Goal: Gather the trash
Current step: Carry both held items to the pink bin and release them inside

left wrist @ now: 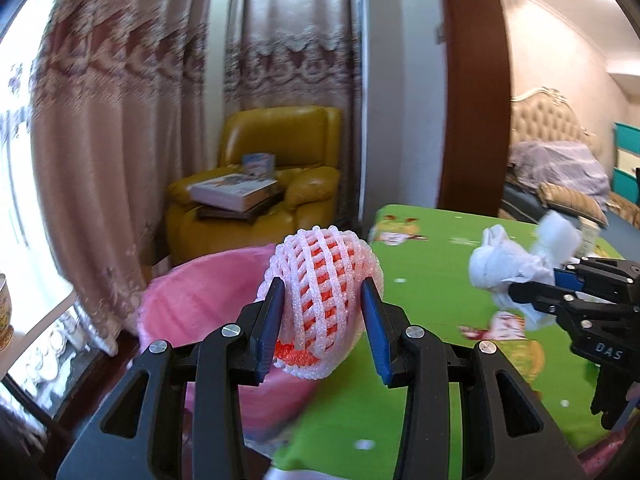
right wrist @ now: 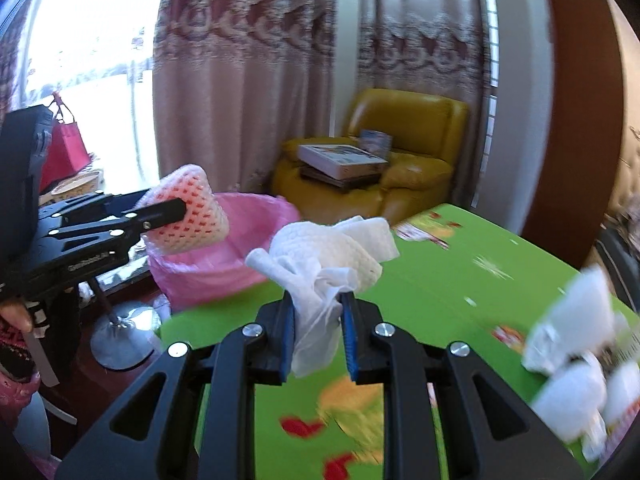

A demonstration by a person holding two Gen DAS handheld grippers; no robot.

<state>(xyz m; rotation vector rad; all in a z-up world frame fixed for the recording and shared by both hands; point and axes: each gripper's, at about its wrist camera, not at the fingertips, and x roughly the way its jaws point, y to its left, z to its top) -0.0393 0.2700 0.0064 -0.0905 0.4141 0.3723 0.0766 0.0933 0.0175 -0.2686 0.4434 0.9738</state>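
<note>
My left gripper (left wrist: pixel 322 294) is shut on a pink foam fruit net (left wrist: pixel 320 280) with orange showing inside, held in the air at the rim of a bin lined with a pink bag (left wrist: pixel 200 300). In the right wrist view that same net (right wrist: pixel 192 212) hangs over the pink bag (right wrist: pixel 236 248), pinched by the left gripper (right wrist: pixel 180 206). My right gripper (right wrist: pixel 318 304) is shut on a crumpled wad of white tissue (right wrist: pixel 324 268), above the green tablecloth (right wrist: pixel 440 292). The left wrist view shows the tissue (left wrist: pixel 508 272) at the right gripper (left wrist: pixel 516 294), to the right of the net.
More white crumpled paper (right wrist: pixel 572 368) lies on the table at the right. A yellow armchair (left wrist: pixel 276 184) with boxes on it stands behind the bin, before long curtains (left wrist: pixel 120 140). A chrome stand base (right wrist: pixel 124 340) sits on the floor left of the table.
</note>
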